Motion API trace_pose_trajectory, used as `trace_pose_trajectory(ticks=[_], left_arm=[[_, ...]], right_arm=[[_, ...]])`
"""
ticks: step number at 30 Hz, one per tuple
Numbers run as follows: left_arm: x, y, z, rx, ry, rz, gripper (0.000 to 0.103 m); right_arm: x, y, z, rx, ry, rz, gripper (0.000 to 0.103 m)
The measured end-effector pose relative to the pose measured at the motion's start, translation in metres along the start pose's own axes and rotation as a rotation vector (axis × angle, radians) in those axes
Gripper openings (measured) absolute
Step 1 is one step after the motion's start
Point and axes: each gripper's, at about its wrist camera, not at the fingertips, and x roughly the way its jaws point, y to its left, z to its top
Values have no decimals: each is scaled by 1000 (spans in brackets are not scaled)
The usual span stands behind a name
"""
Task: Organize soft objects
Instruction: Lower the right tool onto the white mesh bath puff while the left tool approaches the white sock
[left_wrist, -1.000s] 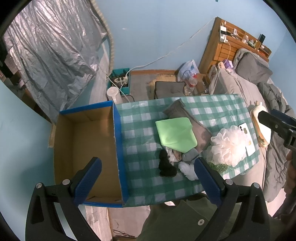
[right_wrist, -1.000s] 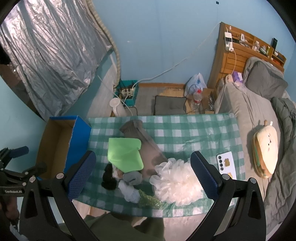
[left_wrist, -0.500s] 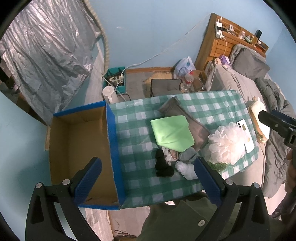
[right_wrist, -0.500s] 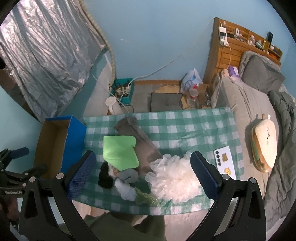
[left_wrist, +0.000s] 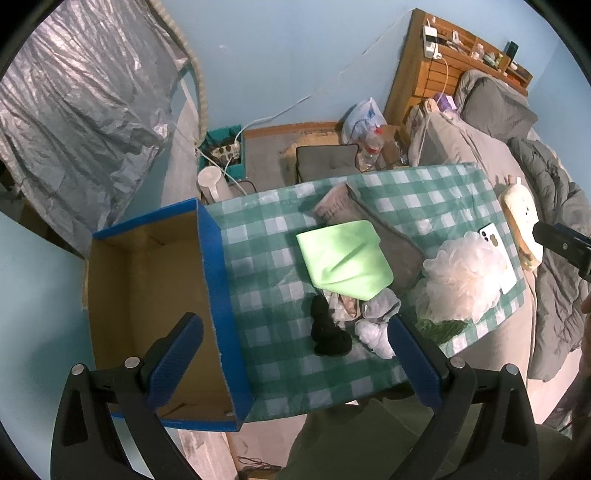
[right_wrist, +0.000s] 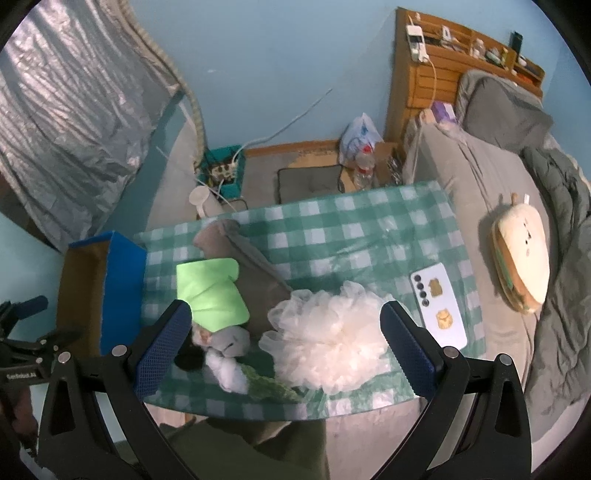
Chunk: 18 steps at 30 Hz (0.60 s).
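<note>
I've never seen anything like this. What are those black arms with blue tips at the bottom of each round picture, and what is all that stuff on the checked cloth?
Those are two hand-held grippers, not robot arms: a person carries one in each hand. Each has a fisheye camera looking along its fingers, hence the round pictures. One shows the left gripper, the other the right gripper. Both are open and hold nothing.

On the green-and-white checked tablecloth lie a folded light-green cloth, a grey-brown folded garment, a fluffy white mesh bath sponge, a black sock, some small grey and white socks and a white phone. An open cardboard box with blue edges stands at the left, apparently empty.
</note>
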Motion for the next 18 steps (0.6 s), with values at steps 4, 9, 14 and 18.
trace_pose_trajectory(ticks=[4,9,14,18], left_arm=[[9,-5,0,14,16,-6,101],[25,-15,1,46,38,-10,101],[42,-25,-1,66,63,-40,101],[55,-37,-5,97,85,-67,101]], right_arm=[[10,-12,-5,36,28,-1,101],[25,-21,-15,52,70,-16,101],[43,-29,-26,54,105,-17,101],[57,-32,-33,42,131,-12,101]])
